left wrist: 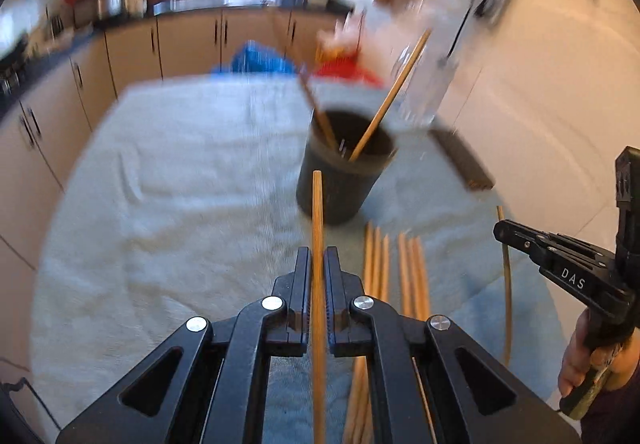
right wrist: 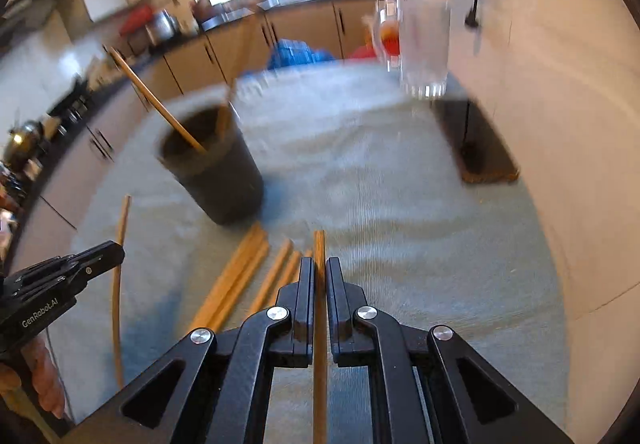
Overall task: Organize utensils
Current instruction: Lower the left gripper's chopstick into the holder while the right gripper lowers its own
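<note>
Left wrist view: left fingers pinch one chopstick, right fingers pinch another; next, drop both into the cup.

The chopsticks look like smooth, light wood, as do the two leaning in the matt, dark, plastic-looking holder. A pale, ribbed, soft cloth covers the surface, with a clear glossy glass near its far right edge. Both grippers are matt black plastic with shiny metal rivets.
</note>
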A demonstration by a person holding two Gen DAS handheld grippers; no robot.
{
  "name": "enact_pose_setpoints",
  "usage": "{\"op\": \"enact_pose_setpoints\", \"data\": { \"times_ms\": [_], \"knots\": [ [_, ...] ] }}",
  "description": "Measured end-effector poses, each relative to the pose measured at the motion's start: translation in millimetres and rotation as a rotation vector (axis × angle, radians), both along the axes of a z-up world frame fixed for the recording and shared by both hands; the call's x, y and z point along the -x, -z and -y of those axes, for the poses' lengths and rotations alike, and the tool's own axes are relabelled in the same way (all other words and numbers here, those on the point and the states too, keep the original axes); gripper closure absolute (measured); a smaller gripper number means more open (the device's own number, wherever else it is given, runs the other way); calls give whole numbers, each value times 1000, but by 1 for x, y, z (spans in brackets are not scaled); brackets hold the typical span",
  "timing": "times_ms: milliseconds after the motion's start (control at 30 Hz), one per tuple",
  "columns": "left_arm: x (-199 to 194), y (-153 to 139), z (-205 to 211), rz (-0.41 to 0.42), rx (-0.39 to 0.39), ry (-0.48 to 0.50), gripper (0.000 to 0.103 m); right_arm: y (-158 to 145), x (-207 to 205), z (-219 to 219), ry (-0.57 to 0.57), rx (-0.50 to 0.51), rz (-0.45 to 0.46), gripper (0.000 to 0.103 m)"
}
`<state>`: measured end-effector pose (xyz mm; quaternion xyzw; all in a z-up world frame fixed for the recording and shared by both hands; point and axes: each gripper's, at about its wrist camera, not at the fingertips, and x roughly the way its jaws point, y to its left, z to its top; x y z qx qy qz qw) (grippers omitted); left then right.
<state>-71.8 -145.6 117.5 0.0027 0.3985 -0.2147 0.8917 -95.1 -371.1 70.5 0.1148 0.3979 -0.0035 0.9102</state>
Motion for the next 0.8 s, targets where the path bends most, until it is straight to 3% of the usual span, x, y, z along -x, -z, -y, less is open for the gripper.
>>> {"op": "enact_pose_setpoints", "data": {
  "times_ms": [167, 367, 800],
  "knots": [
    [50, -39, -14, 158, 16, 2, 97, -34, 42, -2, 2, -6, 124, 97],
    [95, -51, -19, 263, -23, 13, 97, -55, 85, -10, 2, 26, 206, 97],
    [137, -67, -41, 309, 16, -5, 97, -89, 147, -19, -14, 45, 328, 97]
  ]
}}
